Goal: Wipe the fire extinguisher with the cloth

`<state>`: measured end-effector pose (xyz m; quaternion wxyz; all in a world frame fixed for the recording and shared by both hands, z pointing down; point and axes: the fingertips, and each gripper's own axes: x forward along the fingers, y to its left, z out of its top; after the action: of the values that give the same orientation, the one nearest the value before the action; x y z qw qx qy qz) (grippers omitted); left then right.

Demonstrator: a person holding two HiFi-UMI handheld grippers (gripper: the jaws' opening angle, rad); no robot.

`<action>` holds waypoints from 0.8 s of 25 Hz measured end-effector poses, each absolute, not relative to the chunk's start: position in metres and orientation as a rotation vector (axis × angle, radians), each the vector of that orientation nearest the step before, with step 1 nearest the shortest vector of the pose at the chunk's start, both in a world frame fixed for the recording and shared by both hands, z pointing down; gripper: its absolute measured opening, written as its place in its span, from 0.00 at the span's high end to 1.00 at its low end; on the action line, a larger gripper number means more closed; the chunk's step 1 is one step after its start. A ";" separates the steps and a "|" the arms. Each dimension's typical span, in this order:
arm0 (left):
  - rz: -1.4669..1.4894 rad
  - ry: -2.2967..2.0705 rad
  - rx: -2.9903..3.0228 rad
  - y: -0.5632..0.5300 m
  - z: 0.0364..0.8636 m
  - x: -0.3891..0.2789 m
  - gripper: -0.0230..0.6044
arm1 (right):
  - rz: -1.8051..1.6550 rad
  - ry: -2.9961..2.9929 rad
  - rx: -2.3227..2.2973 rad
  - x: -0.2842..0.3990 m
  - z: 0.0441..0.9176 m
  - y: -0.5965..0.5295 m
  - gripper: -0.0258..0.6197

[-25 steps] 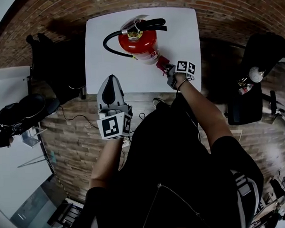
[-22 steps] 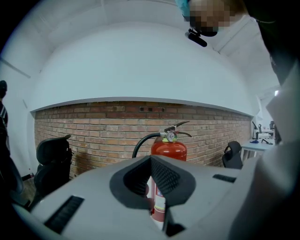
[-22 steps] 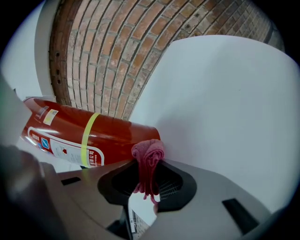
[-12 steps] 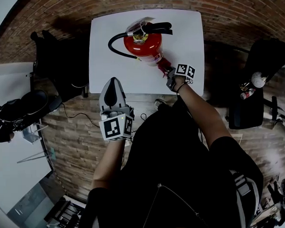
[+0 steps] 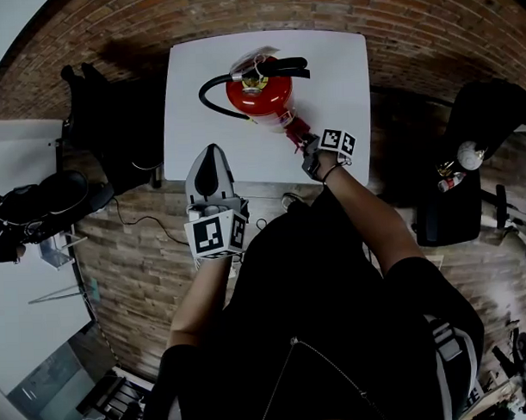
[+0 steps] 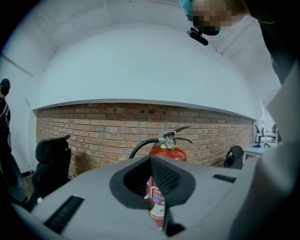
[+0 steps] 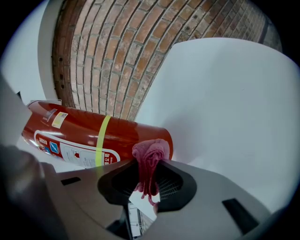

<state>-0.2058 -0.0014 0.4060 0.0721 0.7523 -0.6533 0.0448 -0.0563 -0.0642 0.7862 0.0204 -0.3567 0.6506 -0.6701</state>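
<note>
Pinching right gripper [image 7: 149, 165]: cloth [image 7: 150, 150] could slip free.
Fire extinguisher [image 5: 259, 95]: my push may tip it toward 11 o'clock.
Left gripper [image 6: 151, 160]: closed, empty.

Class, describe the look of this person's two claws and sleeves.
The left claw and right claw are grey tapering wedges with black ribbed inner pads; each carries a white cube of black square markers. The sleeves are black and short.

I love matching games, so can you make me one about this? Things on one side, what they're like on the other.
1 fire extinguisher
2 cloth
3 left gripper
4 table

A white top
B shut, holding nothing
C standing upright
D pinched in the right gripper

Pairs: 1-C, 2-D, 3-B, 4-A
</note>
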 end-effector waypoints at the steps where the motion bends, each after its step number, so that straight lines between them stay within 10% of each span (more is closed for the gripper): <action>1: 0.131 -1.962 2.265 -0.002 0.405 -0.204 0.95 | -2.073 2.021 -1.105 -0.056 0.783 -0.064 0.80; 20: 0.091 -1.929 2.294 -0.010 0.398 -0.189 0.95 | -2.046 2.024 -1.108 -0.055 0.724 -0.064 0.80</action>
<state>-0.1888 -0.0100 0.3983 0.0715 0.7631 -0.6416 0.0302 -0.0549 -0.0644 0.7235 0.0287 -0.3591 0.6561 -0.6631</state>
